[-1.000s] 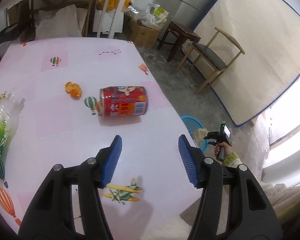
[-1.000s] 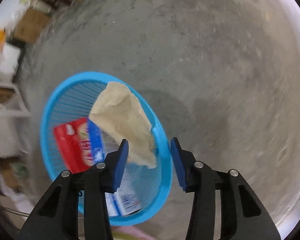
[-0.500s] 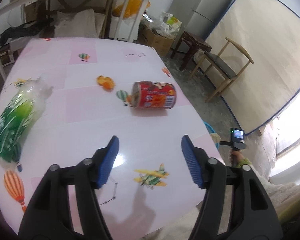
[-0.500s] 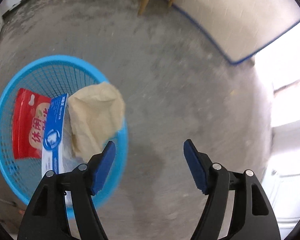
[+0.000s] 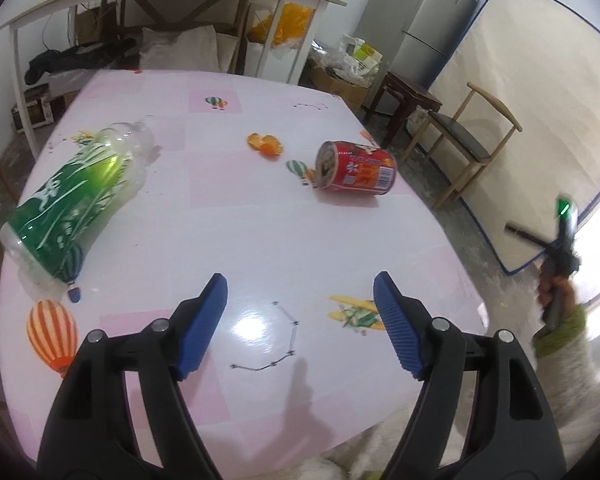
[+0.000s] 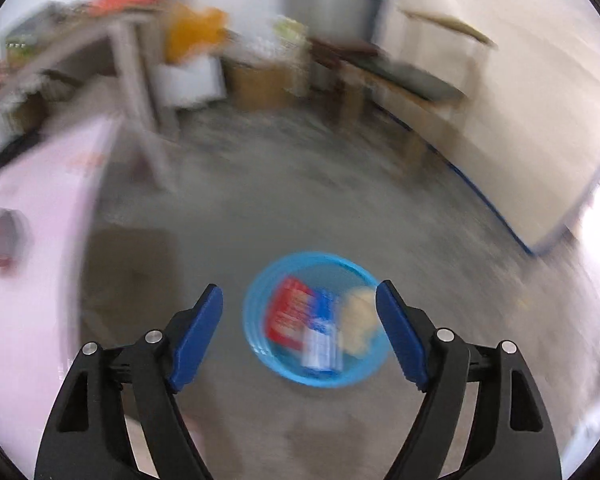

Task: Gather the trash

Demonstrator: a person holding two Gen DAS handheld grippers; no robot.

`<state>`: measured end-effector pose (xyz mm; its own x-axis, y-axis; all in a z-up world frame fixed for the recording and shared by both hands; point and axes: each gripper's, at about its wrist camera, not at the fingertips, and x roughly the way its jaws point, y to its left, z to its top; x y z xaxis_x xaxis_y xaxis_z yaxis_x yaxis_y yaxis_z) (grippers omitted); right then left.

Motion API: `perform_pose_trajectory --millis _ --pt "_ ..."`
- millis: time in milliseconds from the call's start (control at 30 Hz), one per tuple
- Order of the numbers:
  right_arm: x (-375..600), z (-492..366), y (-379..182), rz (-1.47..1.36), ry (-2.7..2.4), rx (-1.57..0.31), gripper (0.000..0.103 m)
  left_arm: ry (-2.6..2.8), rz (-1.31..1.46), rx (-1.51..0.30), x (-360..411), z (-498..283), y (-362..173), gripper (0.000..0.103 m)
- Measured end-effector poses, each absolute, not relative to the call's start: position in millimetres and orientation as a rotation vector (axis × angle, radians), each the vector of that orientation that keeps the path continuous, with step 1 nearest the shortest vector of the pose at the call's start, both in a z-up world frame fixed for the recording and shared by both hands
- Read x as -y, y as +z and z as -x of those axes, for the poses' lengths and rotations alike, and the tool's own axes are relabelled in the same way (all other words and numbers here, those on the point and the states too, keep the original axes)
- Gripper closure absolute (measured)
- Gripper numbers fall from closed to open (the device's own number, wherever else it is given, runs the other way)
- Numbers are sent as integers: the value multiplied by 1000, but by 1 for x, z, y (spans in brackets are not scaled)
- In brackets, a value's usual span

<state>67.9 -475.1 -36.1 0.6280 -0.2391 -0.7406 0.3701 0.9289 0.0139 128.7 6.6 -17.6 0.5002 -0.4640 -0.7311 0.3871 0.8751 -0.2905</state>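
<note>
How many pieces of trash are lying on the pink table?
3: a green plastic bottle on its side at the left, orange peel near the middle, and a red can on its side near the right edge. Nothing else shows, though the nearest edge is hidden.

Daylight is flooding in from the right, blowing out that edge in both views; the glossy tabletop [image 5: 260,240] is throwing back a white glare near the left tool [image 5: 300,328], whose soft shadow is falling nearer; the left view is staying sharp; the right view is smearing with motion blur, the basket [image 6: 260,344] included; fisheye is bending the edges.
</note>
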Motion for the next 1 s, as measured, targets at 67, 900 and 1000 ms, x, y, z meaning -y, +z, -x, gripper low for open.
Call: perform_pose_trajectory --millis 67,900,1000 --pt "427 -88 -13 -119 -173 -778 20 -486 75 -898 -11 -124 -22 30" --pt "174 -283 -79 747 447 -1132 30 -494 116 -912 -49 -117 -61 27" --pt "182 -281 -72 649 433 -1124 32 -499 127 -910 -52 -116 -63 27"
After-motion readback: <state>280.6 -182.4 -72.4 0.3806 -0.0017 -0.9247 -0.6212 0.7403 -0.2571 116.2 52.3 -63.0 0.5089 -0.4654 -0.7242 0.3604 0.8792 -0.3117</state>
